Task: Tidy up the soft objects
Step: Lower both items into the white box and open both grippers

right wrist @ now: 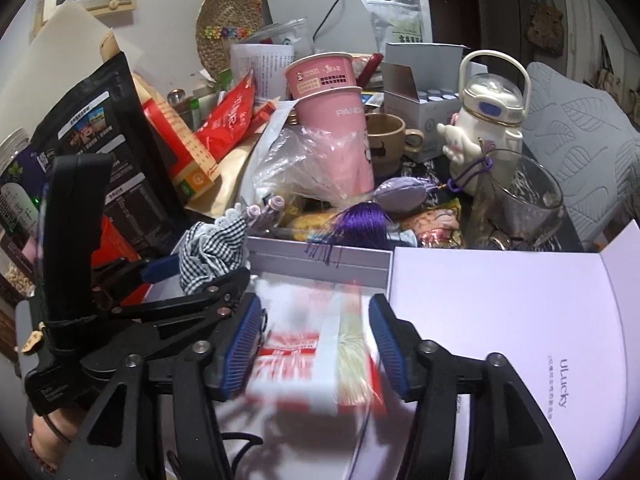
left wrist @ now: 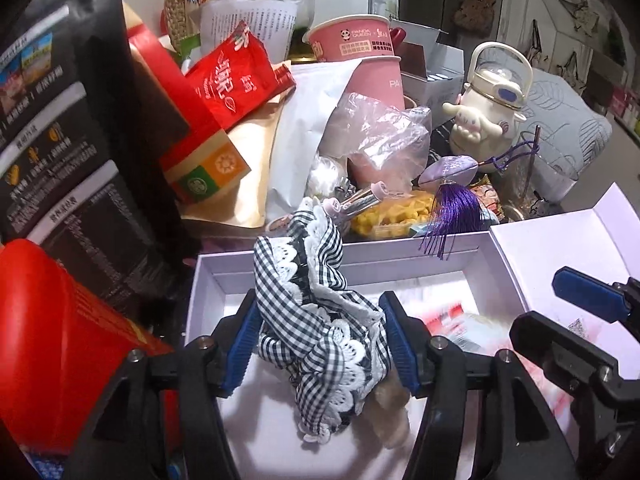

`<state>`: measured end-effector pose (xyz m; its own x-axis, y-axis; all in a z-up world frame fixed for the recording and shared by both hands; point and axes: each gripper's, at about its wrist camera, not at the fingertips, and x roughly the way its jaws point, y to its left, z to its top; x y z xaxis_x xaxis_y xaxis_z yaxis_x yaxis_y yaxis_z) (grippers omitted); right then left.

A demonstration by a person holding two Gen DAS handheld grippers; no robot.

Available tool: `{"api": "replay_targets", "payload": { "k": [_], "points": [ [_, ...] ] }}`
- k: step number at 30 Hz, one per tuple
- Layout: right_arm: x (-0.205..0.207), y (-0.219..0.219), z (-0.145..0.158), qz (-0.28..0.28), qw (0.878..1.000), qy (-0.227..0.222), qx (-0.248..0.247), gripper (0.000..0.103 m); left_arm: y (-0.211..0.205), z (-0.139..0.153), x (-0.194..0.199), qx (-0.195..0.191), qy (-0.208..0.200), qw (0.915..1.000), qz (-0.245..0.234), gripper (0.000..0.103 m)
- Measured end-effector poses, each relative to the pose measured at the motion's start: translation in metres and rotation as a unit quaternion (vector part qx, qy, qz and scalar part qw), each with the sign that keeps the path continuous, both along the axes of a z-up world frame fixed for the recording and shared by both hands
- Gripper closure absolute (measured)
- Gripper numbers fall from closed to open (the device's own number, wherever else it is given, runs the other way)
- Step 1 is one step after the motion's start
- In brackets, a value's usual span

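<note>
- Checked fabric piece (left wrist: 320, 320) with white lace trim hangs bunched between the left gripper's (left wrist: 324, 344) blue pads, over the open white box (left wrist: 400, 250); its lower folds droop toward the box floor.
- The box sits at the near edge of a crowded tabletop; its lid (right wrist: 520, 300) lies open flat to the right.
- Behind the box stand stacked pink paper cups (left wrist: 360, 40), a clear plastic bag (left wrist: 384, 132), a red packet (left wrist: 228, 76), a black pouch (left wrist: 60, 120), a cream character bottle (left wrist: 488, 108), a purple tassel charm (left wrist: 452, 208) draped over the box rim, and a glass mug (right wrist: 516, 200).
- A woven hat (right wrist: 228, 28) hangs on the wall behind; a grey leaf-print cushion (right wrist: 580, 140) lies at the right.
- The left gripper's fingers are clamped on the fabric.
- The right gripper (right wrist: 312, 348) holds its fingers apart around a blurred red-and-white packet (right wrist: 312, 356) inside the box; whether the pads touch it cannot be told.
</note>
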<state>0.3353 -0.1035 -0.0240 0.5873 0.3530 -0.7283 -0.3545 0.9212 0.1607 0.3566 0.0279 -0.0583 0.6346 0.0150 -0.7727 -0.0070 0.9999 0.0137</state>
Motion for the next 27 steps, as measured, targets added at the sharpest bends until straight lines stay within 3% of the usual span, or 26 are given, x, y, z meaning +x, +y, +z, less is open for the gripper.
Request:
{"api": "replay_targets", "payload": {
  "k": [2, 13, 27],
  "points": [
    [-0.002, -0.001, 0.001, -0.002, 1.0, 0.004, -0.001, 0.045, -0.002, 0.004, -0.003, 0.005, -0.002, 1.0, 0.001, 0.032],
    [-0.026, -0.008, 0.023, -0.012, 1.0, -0.017, -0.012, 0.045, -0.007, 0.039, -0.034, -0.004, -0.042, 0.9991, -0.001, 0.032],
    [-0.082, -0.022, 0.095, -0.022, 0.995, -0.099, 0.0, 0.045, -0.017, 0.113, -0.093, 0.001, -0.115, 0.9933, -0.013, 0.032]
  ]
}}
